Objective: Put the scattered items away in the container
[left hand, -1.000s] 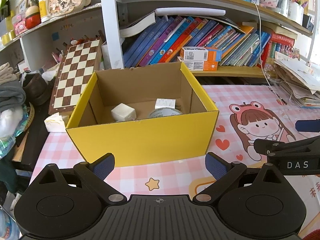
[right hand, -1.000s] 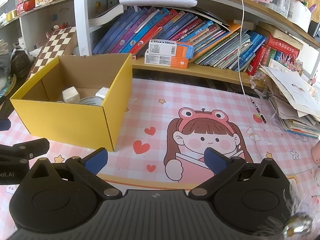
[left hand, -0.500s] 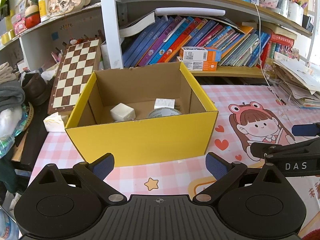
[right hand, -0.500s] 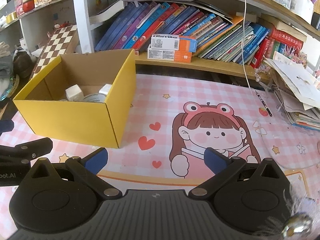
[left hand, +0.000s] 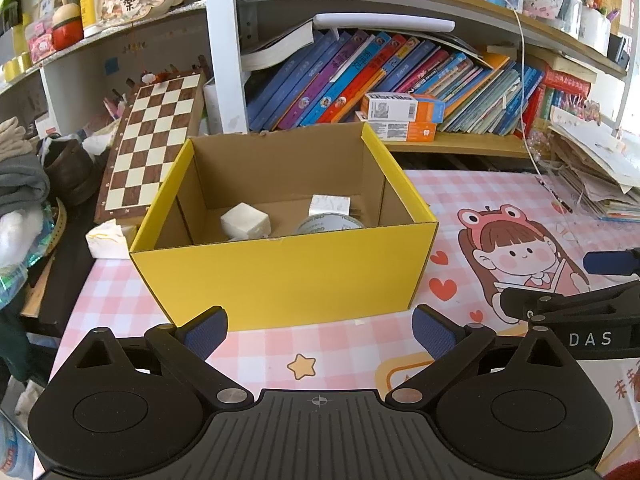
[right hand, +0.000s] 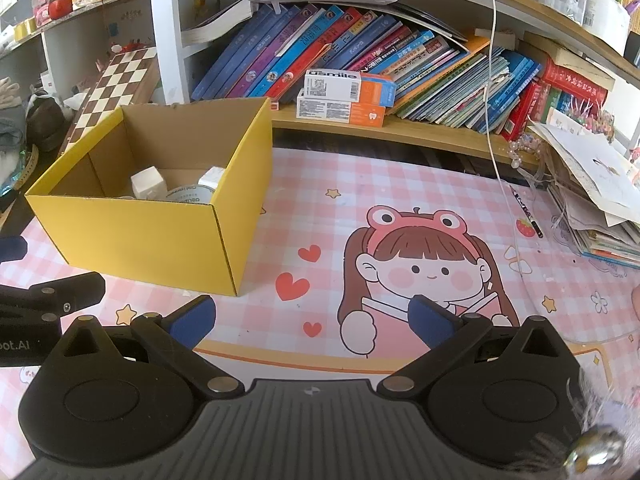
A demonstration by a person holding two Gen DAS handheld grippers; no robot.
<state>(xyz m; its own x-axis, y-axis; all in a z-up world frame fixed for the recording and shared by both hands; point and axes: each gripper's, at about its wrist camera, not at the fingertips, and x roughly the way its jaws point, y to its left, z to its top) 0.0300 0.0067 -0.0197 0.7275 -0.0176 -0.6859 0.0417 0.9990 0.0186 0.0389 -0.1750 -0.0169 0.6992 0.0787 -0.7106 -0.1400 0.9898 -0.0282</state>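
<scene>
Both grippers, left (left hand: 320,330) opening and right (right hand: 312,320) wide, are empty; yellow box (left hand: 280,276) looks loaded, so scan mat for strays

Open yellow cardboard box (left hand: 280,276), brown inside, upright with no lid on the pink checked counter (left hand: 328,344), just in front of the bookshelf and left of the printed cartoon girl. Inside on the floor: a white cube (left hand: 245,221) tilted toward the left, a roll of tape (left hand: 329,224) with printed lettering lying flat near the right wall, and a small white block (left hand: 329,205) standing just behind the roll, touching or nearly touching it. All three low in the box, partly hidden by the near wall.
</scene>
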